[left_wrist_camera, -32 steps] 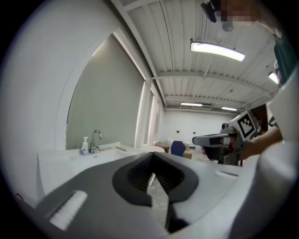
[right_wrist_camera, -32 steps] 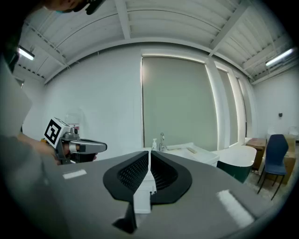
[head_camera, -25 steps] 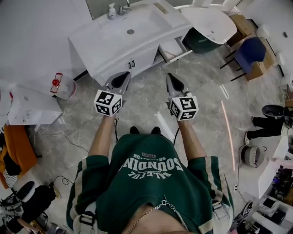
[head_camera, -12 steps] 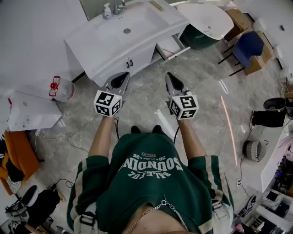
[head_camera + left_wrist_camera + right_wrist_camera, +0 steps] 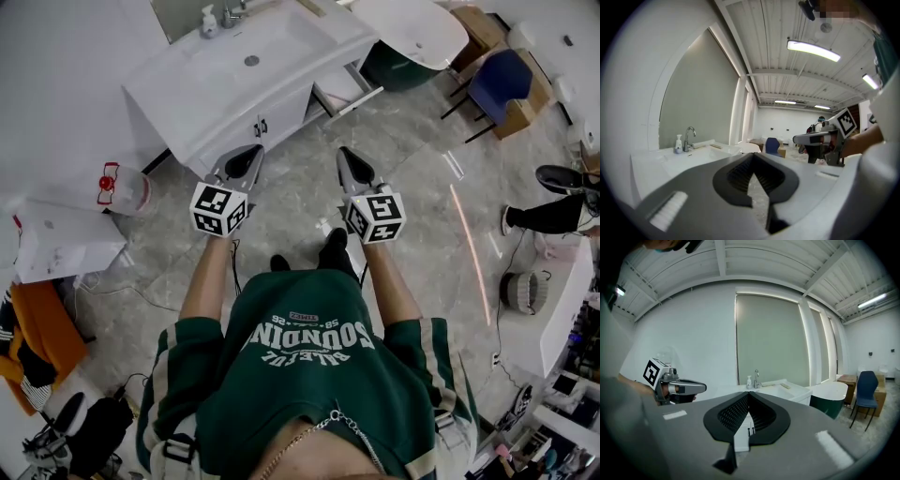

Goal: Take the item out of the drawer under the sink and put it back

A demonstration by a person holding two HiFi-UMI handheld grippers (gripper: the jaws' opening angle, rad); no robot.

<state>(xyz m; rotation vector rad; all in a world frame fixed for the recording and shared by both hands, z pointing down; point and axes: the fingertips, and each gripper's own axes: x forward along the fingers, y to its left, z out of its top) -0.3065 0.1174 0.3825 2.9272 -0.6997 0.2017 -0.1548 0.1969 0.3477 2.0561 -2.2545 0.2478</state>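
Observation:
The white sink cabinet (image 5: 234, 94) stands ahead of me at the top of the head view. Its drawer (image 5: 342, 89) on the right side is pulled open; I cannot make out anything inside it. My left gripper (image 5: 253, 153) and right gripper (image 5: 344, 156) are held side by side over the floor, short of the cabinet. The left gripper (image 5: 752, 154) has its jaws together with nothing between them. The right gripper (image 5: 749, 393) is likewise shut and empty, pointing at the cabinet doors. Each gripper view shows the other: the right gripper (image 5: 820, 138), the left gripper (image 5: 686, 387).
A faucet (image 5: 232, 13) and soap bottle (image 5: 207, 22) sit at the basin's back. A white-topped green tub (image 5: 412, 33) and a blue chair (image 5: 497, 94) stand right of the cabinet. A white bag (image 5: 117, 183) lies left. Someone's legs (image 5: 553, 211) are at the right edge.
The cabinet and drawer have slid up and left in the head view as I step nearer, one foot now forward. Both grippers stay shut and side by side.

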